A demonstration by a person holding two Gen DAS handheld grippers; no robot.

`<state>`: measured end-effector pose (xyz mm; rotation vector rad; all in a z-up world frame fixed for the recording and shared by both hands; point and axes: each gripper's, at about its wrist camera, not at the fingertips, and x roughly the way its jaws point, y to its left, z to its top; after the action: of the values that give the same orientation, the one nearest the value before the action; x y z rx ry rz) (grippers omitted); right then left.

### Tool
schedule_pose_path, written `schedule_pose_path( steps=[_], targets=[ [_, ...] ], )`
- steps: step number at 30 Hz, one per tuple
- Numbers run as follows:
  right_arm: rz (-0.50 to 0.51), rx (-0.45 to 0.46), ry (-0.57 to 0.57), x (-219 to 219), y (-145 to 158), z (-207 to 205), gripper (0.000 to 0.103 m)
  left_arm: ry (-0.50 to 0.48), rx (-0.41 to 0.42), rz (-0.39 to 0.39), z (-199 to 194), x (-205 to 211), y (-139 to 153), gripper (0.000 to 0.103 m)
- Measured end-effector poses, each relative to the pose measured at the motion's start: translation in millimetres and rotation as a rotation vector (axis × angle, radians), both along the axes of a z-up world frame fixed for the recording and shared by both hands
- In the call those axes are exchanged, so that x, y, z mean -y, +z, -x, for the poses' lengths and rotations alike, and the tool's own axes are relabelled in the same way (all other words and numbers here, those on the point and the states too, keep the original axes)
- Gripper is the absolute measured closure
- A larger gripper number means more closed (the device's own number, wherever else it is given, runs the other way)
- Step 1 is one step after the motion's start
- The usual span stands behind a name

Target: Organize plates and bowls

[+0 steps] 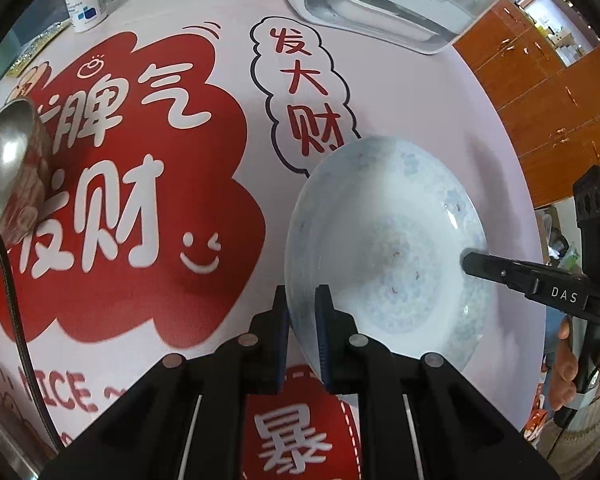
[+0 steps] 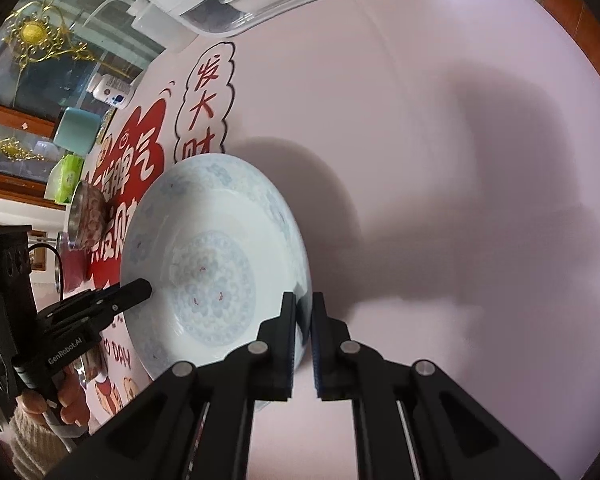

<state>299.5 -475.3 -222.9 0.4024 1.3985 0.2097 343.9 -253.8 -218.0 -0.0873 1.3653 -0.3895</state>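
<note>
Two tools grip one blue-patterned bowl (image 1: 384, 240): my left tool (image 1: 302, 304) and right tool (image 2: 303, 312) are each clamped on opposite rims, holding it at lower centre over the surface (image 2: 420, 160). I judge this mid-carry; next needs matched, level motion toward the steel bowl (image 1: 8, 168), large at the left view's left edge and tiny in the right view.

We note both units, the left gripper (image 1: 302, 308) and right gripper (image 2: 303, 312), are matte black with blue-edged pads, round silver screws, white "DAS" and "GenRobot.AI" lettering, bare-skinned hands, knit cuff.
</note>
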Motion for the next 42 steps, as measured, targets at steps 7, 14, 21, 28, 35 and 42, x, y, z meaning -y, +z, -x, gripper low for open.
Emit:
schedule_pose_path(
  steps=[7,14,21,28,35,42],
  targets=[
    [-0.002,0.023,0.015,-9.7,19.5,26.8,0.096,-0.003,0.013,-0.007,26.5,-7.9,21.1,0.093],
    [-0.004,0.049,0.023,-30.4,46.5,65.8,0.096,-0.009,0.038,-0.017,61.5,-24.2,50.9,0.093],
    [0.001,0.082,0.018,-56.6,73.2,117.6,0.096,-0.049,0.067,-0.032,115.3,-47.6,82.2,0.093],
    [0.010,0.091,0.005,-85.5,79.7,172.5,0.096,-0.076,0.092,-0.066,177.7,-73.1,91.5,0.093],
    [0.018,0.095,-0.005,-111.8,70.1,226.9,0.096,-0.094,0.079,-0.076,235.6,-97.2,83.9,0.092],
    [0.010,0.091,-0.001,-132.3,54.5,274.5,0.096,-0.095,0.056,-0.065,279.1,-119.3,65.4,0.091]
  ],
)
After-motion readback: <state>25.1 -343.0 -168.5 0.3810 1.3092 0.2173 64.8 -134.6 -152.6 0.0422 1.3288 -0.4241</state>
